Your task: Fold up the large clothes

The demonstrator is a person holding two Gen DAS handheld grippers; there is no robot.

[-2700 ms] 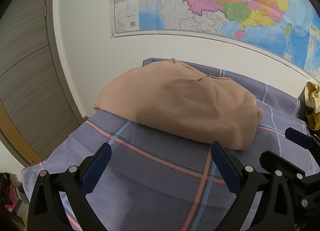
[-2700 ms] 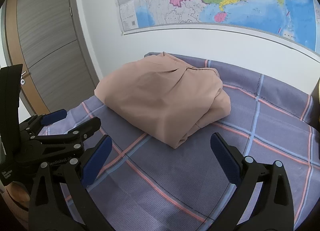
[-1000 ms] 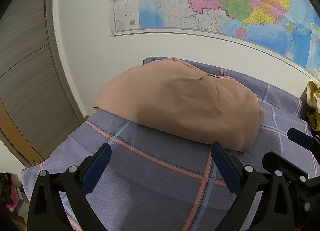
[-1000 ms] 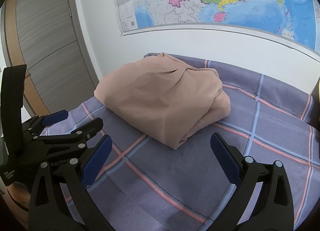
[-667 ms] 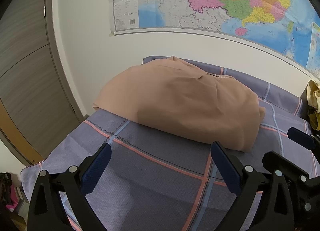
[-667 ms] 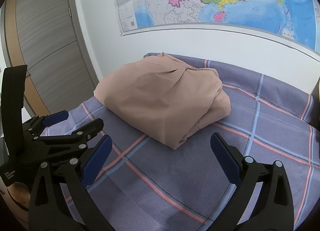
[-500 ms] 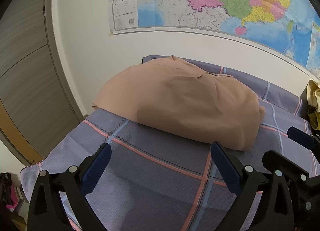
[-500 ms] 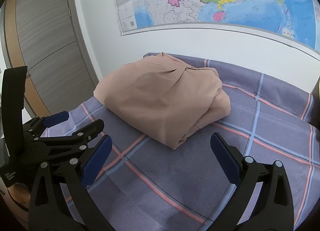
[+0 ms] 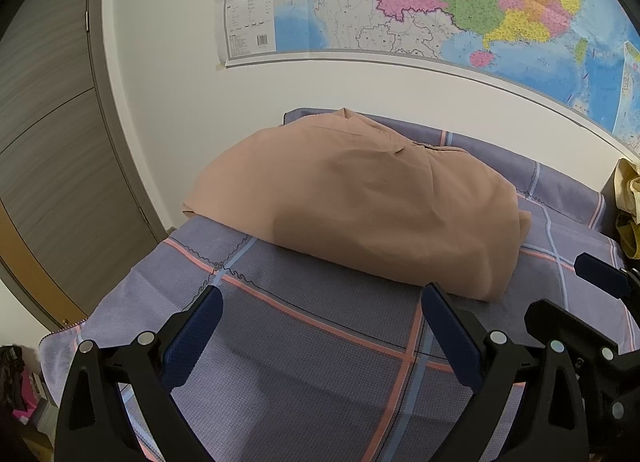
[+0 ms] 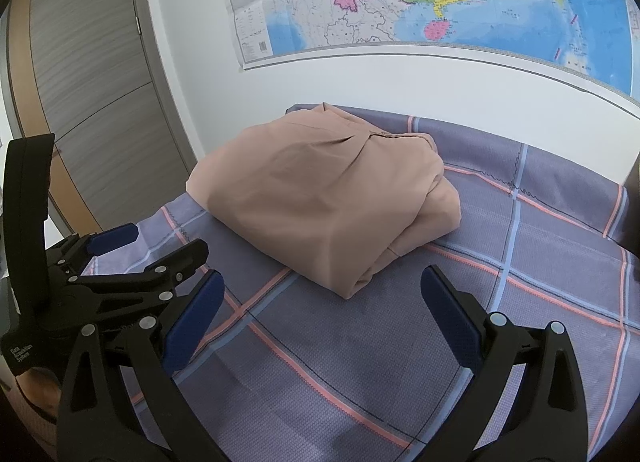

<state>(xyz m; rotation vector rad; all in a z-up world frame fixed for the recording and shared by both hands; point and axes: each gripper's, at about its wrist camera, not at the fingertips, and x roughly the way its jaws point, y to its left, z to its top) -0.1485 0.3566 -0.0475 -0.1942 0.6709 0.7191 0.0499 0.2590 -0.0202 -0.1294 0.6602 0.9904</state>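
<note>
A large peach-tan garment (image 9: 360, 205) lies folded in a thick bundle on the purple checked cloth (image 9: 304, 366), near the far wall; it also shows in the right wrist view (image 10: 320, 197). My left gripper (image 9: 320, 322) is open and empty, held above the cloth just short of the bundle's near edge. My right gripper (image 10: 322, 310) is open and empty, just short of the bundle's near corner. The left gripper also shows at the left of the right wrist view (image 10: 148, 250), and the right gripper at the right edge of the left wrist view (image 9: 576, 294).
A white wall with a large map (image 9: 420, 9) stands right behind the cloth. A wood-grain door (image 9: 44, 133) is at the left. Yellow clothing (image 9: 628, 201) lies at the far right. The cloth's left edge (image 9: 64, 338) drops off.
</note>
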